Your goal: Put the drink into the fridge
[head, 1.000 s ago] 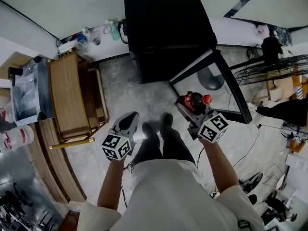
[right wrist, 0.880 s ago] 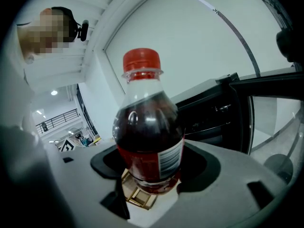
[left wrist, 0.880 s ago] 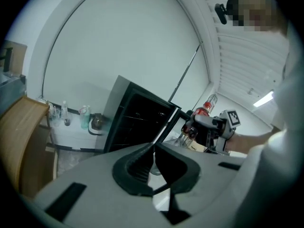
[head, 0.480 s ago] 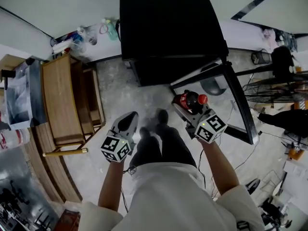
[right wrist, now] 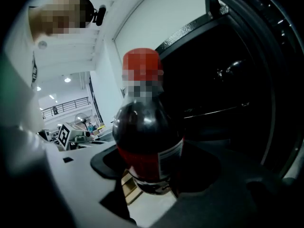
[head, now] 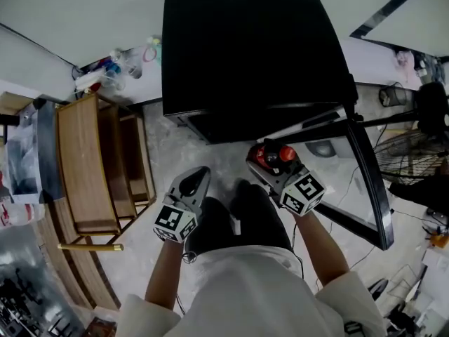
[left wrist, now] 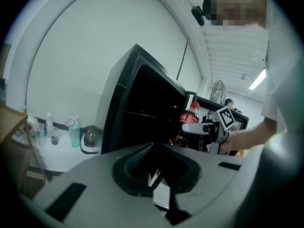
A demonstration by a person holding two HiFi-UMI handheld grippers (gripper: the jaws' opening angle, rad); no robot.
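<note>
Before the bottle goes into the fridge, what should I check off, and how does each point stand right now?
1. Grip: the cola bottle stands upright between the right gripper's jaws, which are closed on its lower body: ok.
2. Seal: the red cap is on the bottle: ok.
3. Access: the fridge door is swung open: ok.
4. Room inside: the fridge interior is dark; a free shelf spot cannot be made out: cannot tell.
5. Other hand: the left gripper has its jaws together, holds nothing and is apart from the bottle: ok.
</note>
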